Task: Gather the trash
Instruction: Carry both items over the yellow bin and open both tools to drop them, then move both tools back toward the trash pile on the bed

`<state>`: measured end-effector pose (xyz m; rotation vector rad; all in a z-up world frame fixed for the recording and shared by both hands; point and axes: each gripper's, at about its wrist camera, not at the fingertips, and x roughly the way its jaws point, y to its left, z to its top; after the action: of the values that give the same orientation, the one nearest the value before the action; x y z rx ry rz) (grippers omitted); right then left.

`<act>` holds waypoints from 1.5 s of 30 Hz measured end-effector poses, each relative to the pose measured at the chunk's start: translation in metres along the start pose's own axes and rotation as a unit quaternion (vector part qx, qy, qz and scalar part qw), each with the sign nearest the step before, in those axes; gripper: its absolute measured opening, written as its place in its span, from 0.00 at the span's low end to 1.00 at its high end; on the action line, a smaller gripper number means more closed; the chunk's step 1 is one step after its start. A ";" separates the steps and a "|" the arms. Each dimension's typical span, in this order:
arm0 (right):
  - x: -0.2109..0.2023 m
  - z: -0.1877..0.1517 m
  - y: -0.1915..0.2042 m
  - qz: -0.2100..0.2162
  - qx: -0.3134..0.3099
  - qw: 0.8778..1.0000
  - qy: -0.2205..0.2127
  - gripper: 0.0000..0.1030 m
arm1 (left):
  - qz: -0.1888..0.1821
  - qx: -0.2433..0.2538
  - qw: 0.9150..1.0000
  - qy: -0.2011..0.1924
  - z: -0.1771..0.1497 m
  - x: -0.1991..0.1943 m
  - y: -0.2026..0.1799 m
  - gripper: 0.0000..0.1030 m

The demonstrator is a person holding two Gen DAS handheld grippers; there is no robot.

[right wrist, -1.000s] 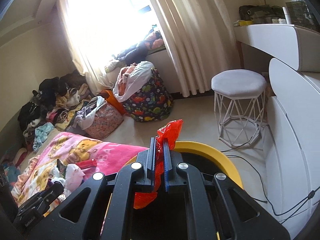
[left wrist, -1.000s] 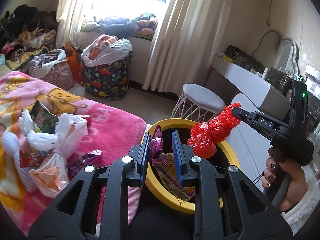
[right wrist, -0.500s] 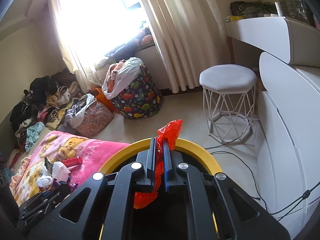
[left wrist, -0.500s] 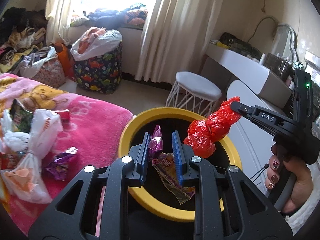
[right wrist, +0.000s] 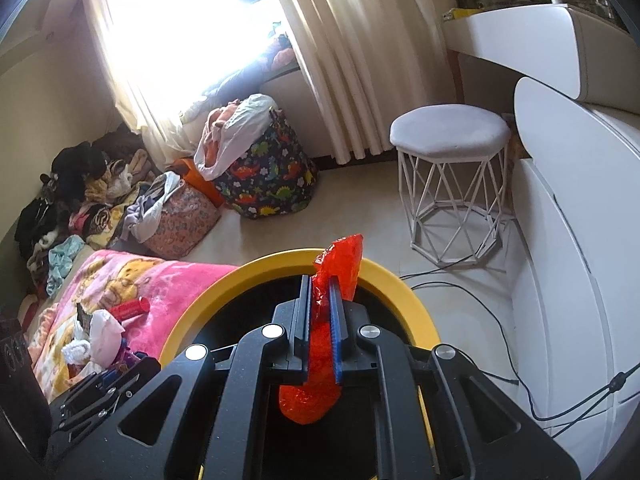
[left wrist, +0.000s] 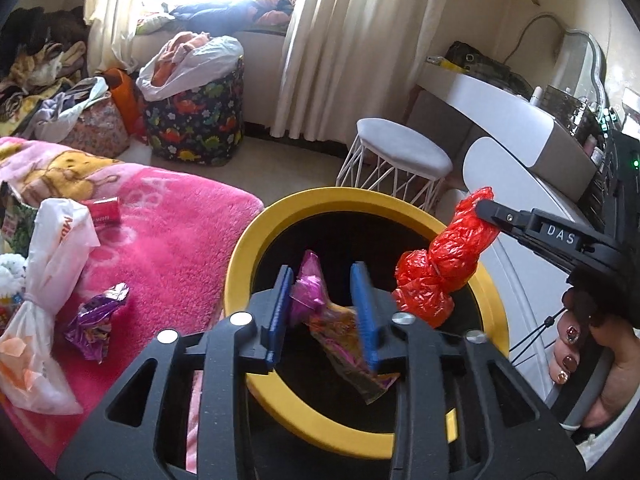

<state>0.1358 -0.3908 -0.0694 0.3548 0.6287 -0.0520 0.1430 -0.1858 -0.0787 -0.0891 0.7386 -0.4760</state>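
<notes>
Both grippers hung over the yellow-rimmed bin (left wrist: 240, 264), which stood just beside the bed's pink blanket (left wrist: 172, 216). Left gripper (left wrist: 324, 300): jaws were opening, blue pads apart w/ the purple snack wrapper (left wrist: 310, 288) between them. It leaned against the left pad, clear of the right one, its lower end dangling into the bin's dark inside. Right gripper (right wrist: 320, 304): jaws were nearly together, just starting to ease apart, pads pressing on the red plastic bag (right wrist: 316, 396). The bag's top stuck up past the fingertips, and the bunched bulk hung below, over the bin mouth (seen from the left wrist cam as a knotted red lump near the rim's right side). A hand w/ painted nails (left wrist: 580, 356) held that gripper's handle.

More trash lay on the blanket: a crumpled purple foil wrapper (left wrist: 98, 316), a tied white plastic bag (left wrist: 44, 280), a small red packet (left wrist: 105, 210). A white stool (right wrist: 450, 132) stood on the floor beyond the bin.
</notes>
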 end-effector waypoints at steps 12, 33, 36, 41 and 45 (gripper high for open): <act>-0.007 0.000 0.012 0.000 -0.008 1.000 -0.019 0.53 | 0.038 -0.031 0.998 -0.046 0.004 -0.035 0.021 0.89; -0.024 -0.004 0.067 0.044 -0.057 0.997 -0.041 0.70 | 0.081 -0.074 0.990 -0.093 0.008 -0.080 0.066 0.89; -0.023 -0.007 0.077 0.053 -0.066 0.996 -0.036 0.70 | 0.086 -0.081 0.988 -0.096 0.008 -0.084 0.071 0.89; -0.024 -0.012 0.094 0.067 -0.083 0.994 -0.033 0.70 | 0.094 -0.094 0.986 -0.103 0.006 -0.093 0.084 0.89; -0.025 -0.016 0.107 0.080 -0.097 0.992 -0.030 0.71 | 0.103 -0.100 0.983 -0.110 0.005 -0.101 0.093 0.89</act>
<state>0.1232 -0.2865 -0.0336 0.2144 0.5392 0.1499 0.1177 -0.0581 -0.0344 -0.2471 0.5690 -0.1881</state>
